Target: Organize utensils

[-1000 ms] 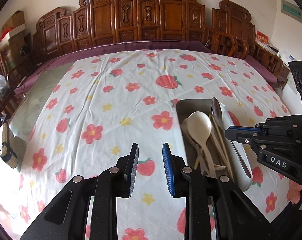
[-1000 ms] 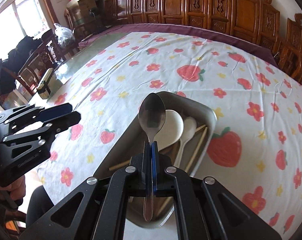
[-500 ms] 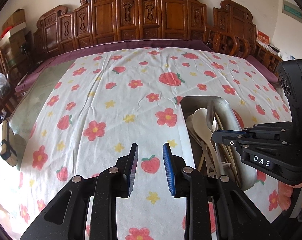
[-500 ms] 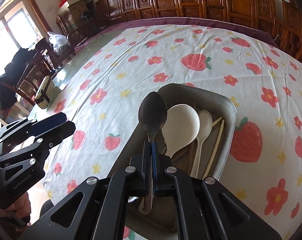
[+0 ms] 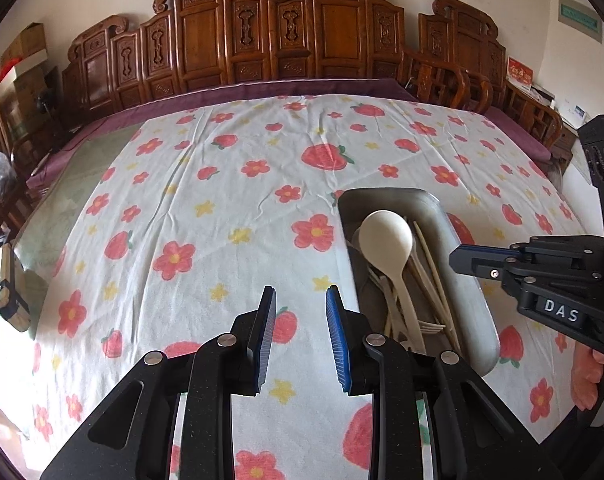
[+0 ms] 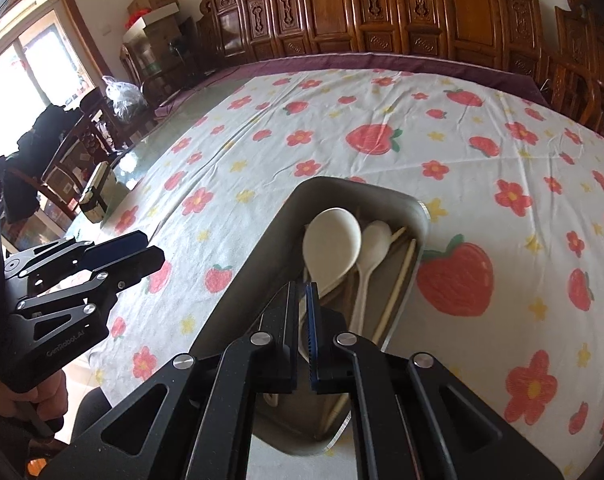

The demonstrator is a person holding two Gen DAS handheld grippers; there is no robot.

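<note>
A grey metal tray [image 5: 462, 292] [image 6: 262, 248] lies on the flowered tablecloth. It holds a large cream spoon [image 5: 386, 236] [image 6: 330, 240], a smaller cream spoon [image 6: 376, 236], wooden chopsticks [image 5: 434, 276] [image 6: 398, 280] and a pale fork [image 5: 430, 326]. My right gripper [image 6: 302, 286] hovers over the tray's near end, its jaws a narrow gap apart with nothing between them; it also shows in the left wrist view [image 5: 474, 258]. The metal spoon is not visible. My left gripper [image 5: 300, 294] is open and empty above the cloth, left of the tray; it also shows in the right wrist view [image 6: 142, 252].
The tablecloth [image 5: 222, 208] covers a glass-topped table. Carved wooden chairs [image 5: 302, 40] line the far edge. A small box [image 5: 10, 292] [image 6: 96, 192] sits on the bare glass at the left. A window [image 6: 22, 68] and clutter lie further left.
My right gripper was shut on a metal spoon over the tray; now its jaws have parted slightly and the spoon is gone from them. The left gripper stayed open, almost still.
</note>
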